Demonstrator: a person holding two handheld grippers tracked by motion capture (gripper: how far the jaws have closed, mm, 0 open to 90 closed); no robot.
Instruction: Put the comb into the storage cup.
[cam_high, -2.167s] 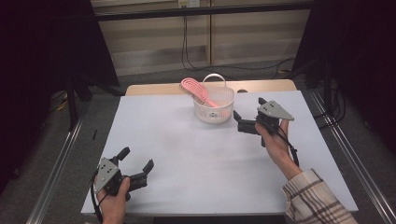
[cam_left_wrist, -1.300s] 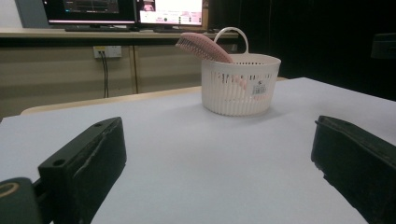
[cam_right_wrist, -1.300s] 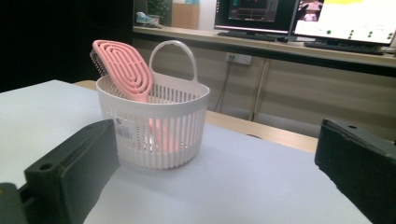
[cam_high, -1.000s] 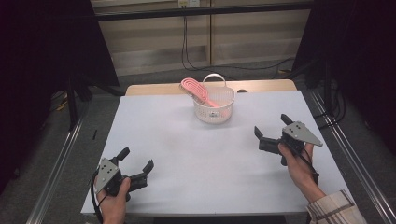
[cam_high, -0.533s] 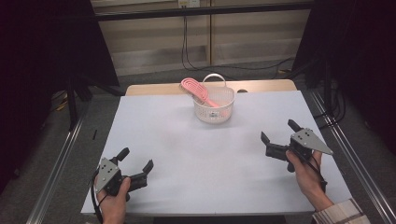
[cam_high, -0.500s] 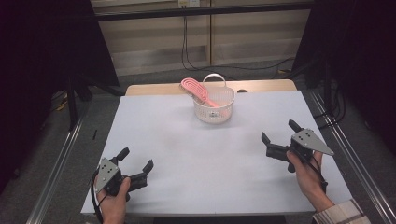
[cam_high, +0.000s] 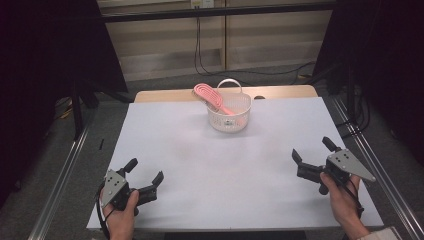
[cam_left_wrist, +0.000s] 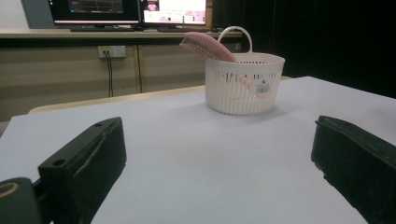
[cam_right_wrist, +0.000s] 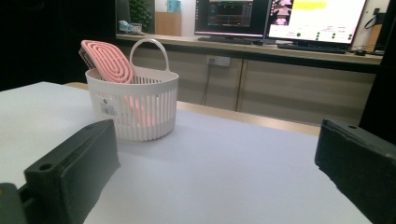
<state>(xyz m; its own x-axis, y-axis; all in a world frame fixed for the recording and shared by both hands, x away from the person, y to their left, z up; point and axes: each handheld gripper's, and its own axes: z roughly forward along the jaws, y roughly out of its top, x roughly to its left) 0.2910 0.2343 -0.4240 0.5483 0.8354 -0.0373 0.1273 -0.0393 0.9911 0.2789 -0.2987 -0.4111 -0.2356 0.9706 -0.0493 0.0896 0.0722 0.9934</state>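
- The white basket (cam_high: 229, 112) stands upright toward twelve o'clock on the table, well apart from both my grippers. It is round, of thin moulded plastic, its wall cut into narrow vertical slots, with a smooth looped handle rising from the rim and a small printed label on its side.
- A pink brush (cam_high: 212, 98) leans inside it, handle down. Its oval head sticks out over the rim at about ten o'clock and is ridged with concentric looping grooves on the back; a row of short teeth shows in the left gripper view.
- The table (cam_high: 200, 165) is covered by a flat, matte white sheet; a pale wooden edge shows along its far side.
- My left gripper (cam_high: 144, 177) sits at about seven o'clock, held in my left hand (cam_high: 122, 220), its blocky matte black jaws spread wide with nothing between them.
- My right gripper (cam_high: 312, 155) sits at about four o'clock in my right hand (cam_high: 342, 200), jaws likewise wide apart and empty, a grey three-cornered plate on top.
- Beyond the table, lit monitors (cam_right_wrist: 280, 18) stand on a long counter.
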